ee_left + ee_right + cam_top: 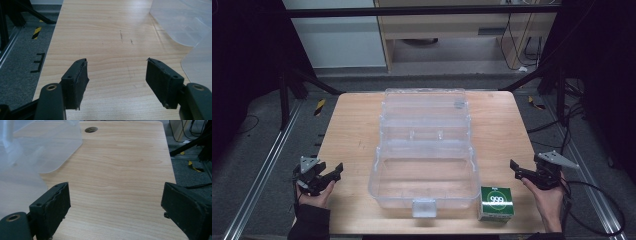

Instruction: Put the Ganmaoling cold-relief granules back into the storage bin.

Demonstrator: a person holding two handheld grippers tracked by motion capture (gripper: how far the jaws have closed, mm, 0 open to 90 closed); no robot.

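Note:
A clear plastic case [424, 165] lies open in the middle of the wooden table [352, 130], its lid [424, 107] folded back toward the far edge; the inside looks empty. A small green and white carton [496, 202] marked 999 stands at the case's front right corner. My left gripper [329, 169] is held low at the table's front left, open, with bare wood between its jaws [117, 72]. My right gripper [524, 167] hovers at the front right, just beyond the carton, also open over bare wood [116, 200]. The case's clear wall [197, 60] [30, 152] sits off to the side.
A round cable hole [91, 129] sits in the table near its far edge. Black frame legs [312, 82] and floor rails [267, 165] flank the table. A cable [597, 200] trails from the right gripper. A wooden cabinet [452, 30] stands beyond the table.

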